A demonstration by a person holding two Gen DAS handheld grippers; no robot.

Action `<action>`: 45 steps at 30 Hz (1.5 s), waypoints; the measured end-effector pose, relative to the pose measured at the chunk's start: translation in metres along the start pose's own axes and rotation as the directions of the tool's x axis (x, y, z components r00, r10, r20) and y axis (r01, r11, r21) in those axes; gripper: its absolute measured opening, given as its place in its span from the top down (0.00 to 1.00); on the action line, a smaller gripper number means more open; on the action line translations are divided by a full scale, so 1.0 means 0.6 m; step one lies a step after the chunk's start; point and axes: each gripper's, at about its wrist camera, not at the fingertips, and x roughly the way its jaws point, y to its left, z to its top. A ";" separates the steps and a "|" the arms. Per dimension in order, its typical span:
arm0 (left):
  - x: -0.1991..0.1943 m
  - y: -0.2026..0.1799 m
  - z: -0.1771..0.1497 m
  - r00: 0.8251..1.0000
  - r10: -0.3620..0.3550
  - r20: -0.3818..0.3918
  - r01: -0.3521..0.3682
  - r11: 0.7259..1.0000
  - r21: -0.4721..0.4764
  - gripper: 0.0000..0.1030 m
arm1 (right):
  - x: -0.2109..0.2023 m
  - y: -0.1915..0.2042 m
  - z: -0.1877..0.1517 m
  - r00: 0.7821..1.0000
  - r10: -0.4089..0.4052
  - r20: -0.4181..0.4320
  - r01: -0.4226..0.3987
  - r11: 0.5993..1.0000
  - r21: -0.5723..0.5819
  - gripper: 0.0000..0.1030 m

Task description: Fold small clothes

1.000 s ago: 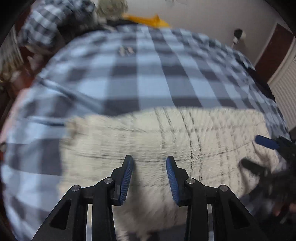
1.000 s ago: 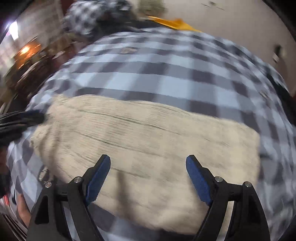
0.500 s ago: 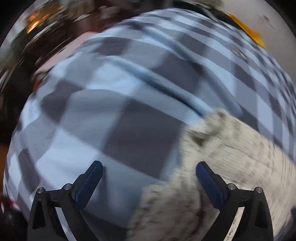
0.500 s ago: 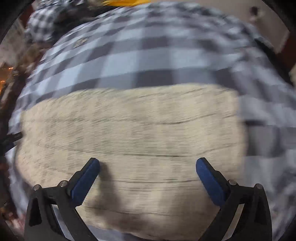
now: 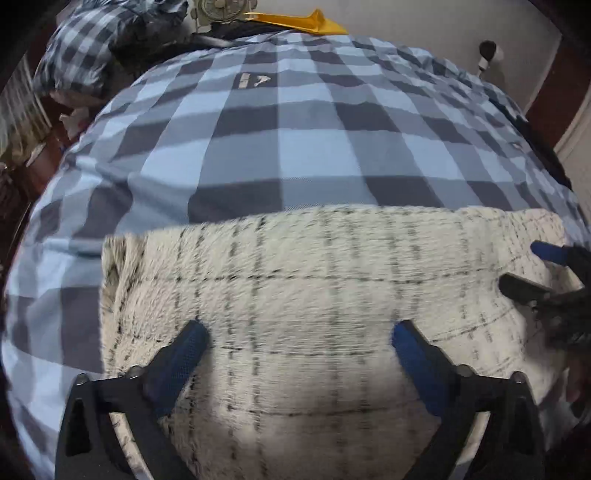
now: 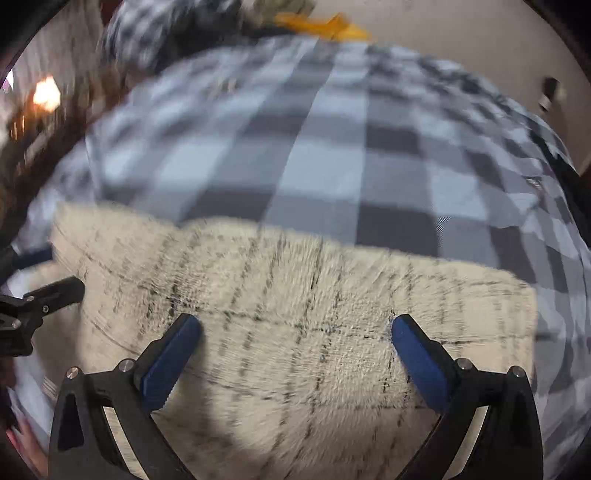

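Observation:
A cream fuzzy cloth (image 5: 332, 280) with thin dark grid lines lies flat on a blue and grey checked bed cover (image 5: 295, 140). My left gripper (image 5: 299, 332) hovers over the cloth's near left part. Its jaws are opening wide, with only the cloth's surface below and nothing pinched. My right gripper (image 6: 295, 325) stands open over the cloth (image 6: 295, 295) toward its right end, and nothing is gripped. Each gripper shows in the other's view: the right gripper (image 5: 528, 267) at the right edge, the left gripper (image 6: 51, 271) at the left edge.
A checked pillow (image 5: 85, 48) lies at the bed's far left corner. Past the far edge of the bed sits a yellow object (image 5: 295, 20). A dark door (image 5: 554, 92) stands at the right, and cluttered furniture with a lit lamp (image 6: 46, 94) at the left.
Both grippers' jaws went from narrower to wide. The left view swung left off the cloth, then came back over it. The right gripper dropped closer to the cloth.

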 end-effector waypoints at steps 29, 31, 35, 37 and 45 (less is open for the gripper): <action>0.036 0.073 0.028 0.997 0.075 0.018 -0.070 0.978 -0.195 0.00 | 0.026 -0.132 0.022 0.922 -0.369 -0.118 0.386 0.904 0.184 0.01; 0.027 0.088 0.024 0.997 0.069 0.021 -0.064 0.980 -0.190 0.00 | 0.014 -0.196 0.002 0.909 -0.390 -0.148 0.416 0.872 0.257 0.01; -0.025 0.121 0.020 0.873 0.486 0.030 -0.475 0.864 -0.166 0.02 | -0.044 -0.256 -0.015 0.908 -0.400 -0.123 0.415 0.821 0.392 0.01; -0.073 0.139 0.009 0.869 0.487 0.085 -0.467 0.865 -0.182 0.02 | -0.087 -0.252 -0.025 0.866 -0.491 -0.098 0.486 0.778 0.399 0.01; -0.148 0.014 -0.070 1.000 -0.005 0.011 0.006 0.999 -0.036 0.01 | -0.151 -0.078 -0.079 0.986 0.094 0.139 -0.140 0.918 0.371 0.01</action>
